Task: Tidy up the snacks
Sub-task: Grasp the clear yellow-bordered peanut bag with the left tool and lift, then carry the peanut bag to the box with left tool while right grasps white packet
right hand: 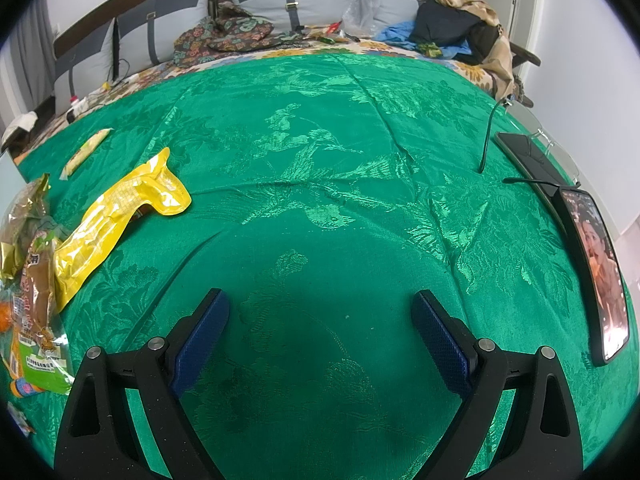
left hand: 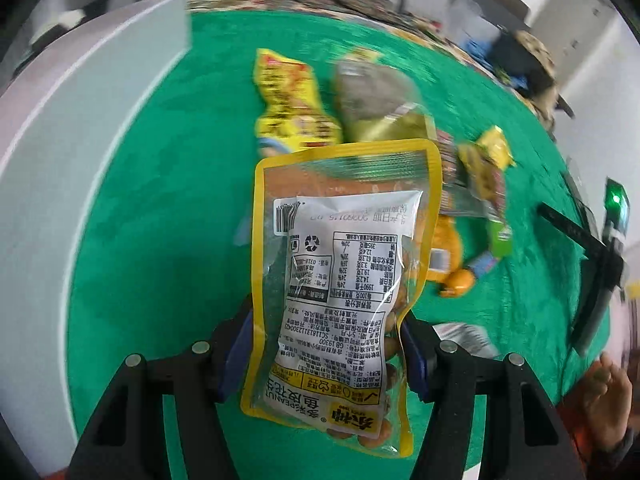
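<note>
My left gripper (left hand: 326, 344) is shut on a yellow-edged peanut packet (left hand: 340, 264), held back side up above the green cloth (left hand: 160, 200). Beyond it lie a yellow snack bag (left hand: 290, 100), a grey-gold bag (left hand: 376, 100) and several small packets (left hand: 486, 168). My right gripper (right hand: 320, 332) is open and empty, low over the green cloth (right hand: 340, 160). In the right wrist view a yellow bag (right hand: 116, 216), a brown bread packet (right hand: 38, 280) and a thin stick packet (right hand: 86, 152) lie at the left.
A white box wall (left hand: 80, 140) stands at the left of the left wrist view. A phone (right hand: 600, 272) and a dark tablet (right hand: 528, 156) with cables lie at the right cloth edge. Cushions and clothes (right hand: 460, 24) line the far side.
</note>
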{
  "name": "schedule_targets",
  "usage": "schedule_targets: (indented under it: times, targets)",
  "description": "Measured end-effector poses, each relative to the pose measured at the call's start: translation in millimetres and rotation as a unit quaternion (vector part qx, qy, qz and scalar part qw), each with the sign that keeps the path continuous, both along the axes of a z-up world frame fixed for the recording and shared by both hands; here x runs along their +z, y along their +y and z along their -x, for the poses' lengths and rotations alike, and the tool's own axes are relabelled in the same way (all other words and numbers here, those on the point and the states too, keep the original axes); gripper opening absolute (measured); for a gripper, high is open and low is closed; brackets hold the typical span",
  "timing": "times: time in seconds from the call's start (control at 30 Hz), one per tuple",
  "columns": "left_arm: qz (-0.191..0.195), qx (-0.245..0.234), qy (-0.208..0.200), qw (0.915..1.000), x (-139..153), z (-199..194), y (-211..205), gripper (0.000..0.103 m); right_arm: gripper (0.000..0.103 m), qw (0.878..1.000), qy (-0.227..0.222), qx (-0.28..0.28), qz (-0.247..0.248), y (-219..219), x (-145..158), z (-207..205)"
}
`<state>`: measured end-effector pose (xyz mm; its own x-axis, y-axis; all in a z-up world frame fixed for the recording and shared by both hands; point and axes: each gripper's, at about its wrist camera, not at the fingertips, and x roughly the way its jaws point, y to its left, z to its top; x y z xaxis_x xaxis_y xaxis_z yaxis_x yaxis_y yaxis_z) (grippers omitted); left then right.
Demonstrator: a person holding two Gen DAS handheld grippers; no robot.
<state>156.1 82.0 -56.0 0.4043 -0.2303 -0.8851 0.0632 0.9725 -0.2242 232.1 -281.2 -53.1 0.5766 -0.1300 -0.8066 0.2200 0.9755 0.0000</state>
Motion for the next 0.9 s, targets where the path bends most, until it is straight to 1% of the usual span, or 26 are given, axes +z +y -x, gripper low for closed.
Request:
schedule_targets:
  times: [0.1,0.17,0.23,0.27,0.3,0.33,0.37,0.4,0.47,0.57,0.67,0.73,0.77,0.8,0.83,0.87,0.9]
  targets:
    - [-0.015,0.014,-0.008,0.9998,-3.7,8.1,15.6,0.063,0.095,1.000,0.000,0.000,0.000,0.8,0.5,0.1]
    - [-0.037,0.016,-0.010,0.9992,-10.0,7.1,14.3,0.063,0.095,1.000,0.000,0.000,0.000,-0.2,-0.1,0.0]
    - [-0.068,0.010,-0.002,0.9976,-21.0,7.0,10.7,0.064,0.095,1.000,0.000,0.000,0.000,0.1,0.0,0.0]
    - [-0.080,0.007,-0.003,0.9968,-24.7,7.3,8.1,0.068,0.095,1.000,0.000,0.000,0.000,-0.3,-0.2,-0.1]
    - [-0.102,-0.002,-0.017,0.9946,-26.1,8.9,3.3,0.073,0.095,1.000,0.000,0.000,0.000,0.6,0.3,0.1]
    - [-0.115,-0.008,-0.019,0.9931,-26.9,8.4,1.1,0.076,0.095,1.000,0.000,0.000,0.000,0.0,-0.1,0.0]
    - [-0.128,-0.007,-0.024,0.9914,-26.5,8.1,1.4,0.085,0.095,1.000,0.000,0.000,0.000,-0.4,-0.2,-0.1]
    - [-0.135,-0.006,-0.020,0.9907,-26.8,8.9,4.2,0.092,0.095,1.000,0.000,0.000,0.000,0.5,0.3,0.1]
    - [-0.131,0.001,-0.011,0.9914,-29.2,8.0,10.6,0.095,0.095,1.000,0.000,0.000,0.000,0.1,0.1,0.0]
    - [-0.104,0.007,0.011,0.9945,-33.9,10.0,25.9,0.103,0.095,1.000,0.000,0.000,0.000,0.1,0.1,-0.1]
    - [-0.107,-0.012,0.007,0.9942,-35.0,13.5,25.4,0.103,0.095,1.000,0.000,0.000,0.000,-0.8,-0.4,-0.2]
    - [-0.107,-0.026,0.004,0.9940,-34.2,15.2,21.1,0.100,0.095,1.000,0.000,0.000,0.000,-0.3,-0.2,-0.3]
    - [-0.105,-0.033,-0.006,0.9939,-31.5,17.9,18.6,0.088,0.095,1.000,0.000,-0.001,0.000,-0.6,-0.5,-0.4]
    - [-0.104,-0.041,-0.016,0.9937,-28.1,21.0,15.0,0.063,0.095,1.000,0.000,-0.005,0.000,-0.8,-0.5,-0.2]
    - [-0.107,-0.049,-0.024,0.9927,-24.5,22.7,11.6,0.061,0.095,1.000,0.001,-0.007,0.001,0.5,0.2,0.3]
    - [-0.108,-0.051,-0.021,0.9926,-24.4,23.2,10.8,0.058,0.095,1.000,0.006,-0.002,0.000,0.4,0.7,-1.0]
    - [-0.103,-0.046,-0.024,0.9933,-24.5,25.1,12.5,0.057,0.092,1.000,0.023,0.003,-0.005,0.0,2.5,-0.9]
